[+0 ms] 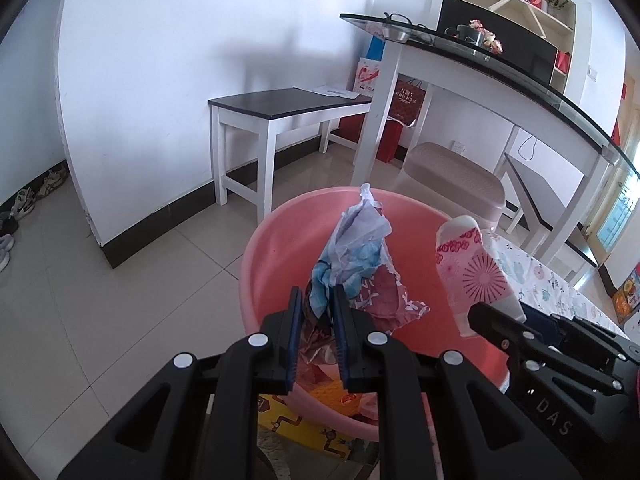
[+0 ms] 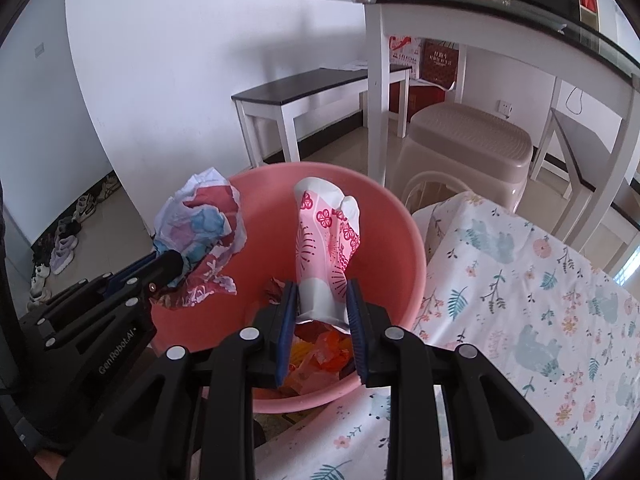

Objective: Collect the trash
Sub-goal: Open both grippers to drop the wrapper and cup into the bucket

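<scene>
While both pieces of trash hang above the pink basin (image 2: 400, 216), it already holds orange and red wrappers (image 2: 320, 354), partly hidden behind the fingers. The left gripper (image 1: 316, 332) is clamped on a crumpled printed wrapper (image 1: 356, 252); the right gripper (image 2: 322, 320) is clamped on a pink flowered pouch (image 2: 326, 236). Both angle downward over the basin, beside a floral cloth (image 2: 520, 300).

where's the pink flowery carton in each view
Left wrist: the pink carton is right of centre, clamped in the right gripper over the basin.
Right wrist: the carton stands at centre, between that gripper's pads.
Shared landmark: the pink basin under it in both views.
</scene>
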